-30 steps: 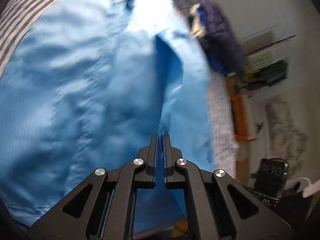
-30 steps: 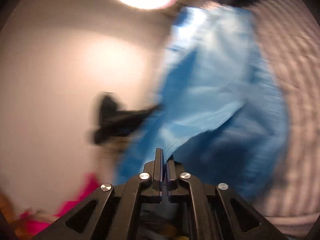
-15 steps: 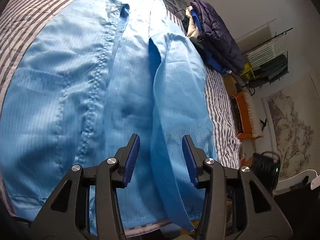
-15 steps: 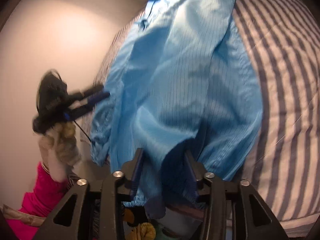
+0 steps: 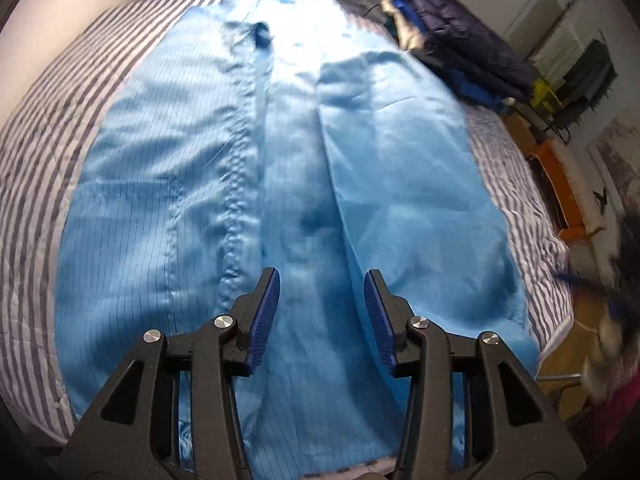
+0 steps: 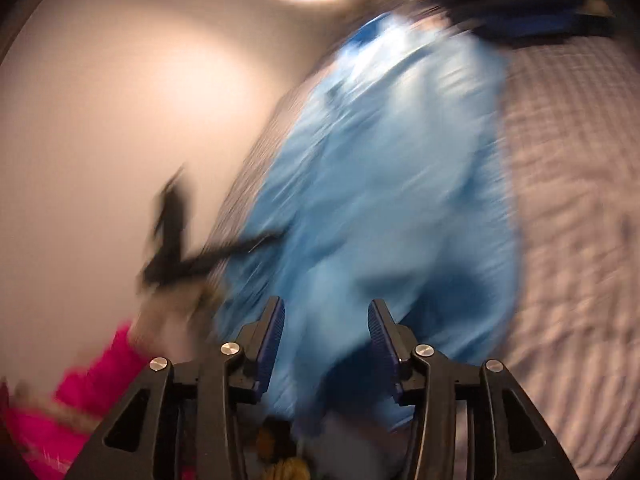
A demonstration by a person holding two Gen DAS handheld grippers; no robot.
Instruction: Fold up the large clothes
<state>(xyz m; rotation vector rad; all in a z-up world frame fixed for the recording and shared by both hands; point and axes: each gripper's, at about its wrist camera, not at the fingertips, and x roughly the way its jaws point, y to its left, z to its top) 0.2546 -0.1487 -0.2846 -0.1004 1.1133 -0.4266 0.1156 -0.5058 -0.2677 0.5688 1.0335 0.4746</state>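
While both sets of jaws were pinched shut on blue cloth a second ago, the left hand-held gripper is now standing with its jaws partly apart and nothing pressed between its blue pads; the cloth is only lying beneath the gap. Its opening is matching that of half a second ago. The right hand-held gripper has just been opening further, its jaws are likewise standing partly apart, and the cloth seen between them is not being pinched by either pad.

Beyond the left fingers, the blue coat is lying spread flat on the striped bed, collar at the far end, front closure running down its middle, one side folded in over the body. That fold was hanging from the closed jaws earlier; now it is resting on the garment.

In the right wrist view, which is heavily blurred, the same coat is lying on the bed, and the other gripper is showing as a dark smear at its left edge above a pink sleeve.

At the bed's far corner a pile of dark clothes is sitting just beside the coat's shoulder.
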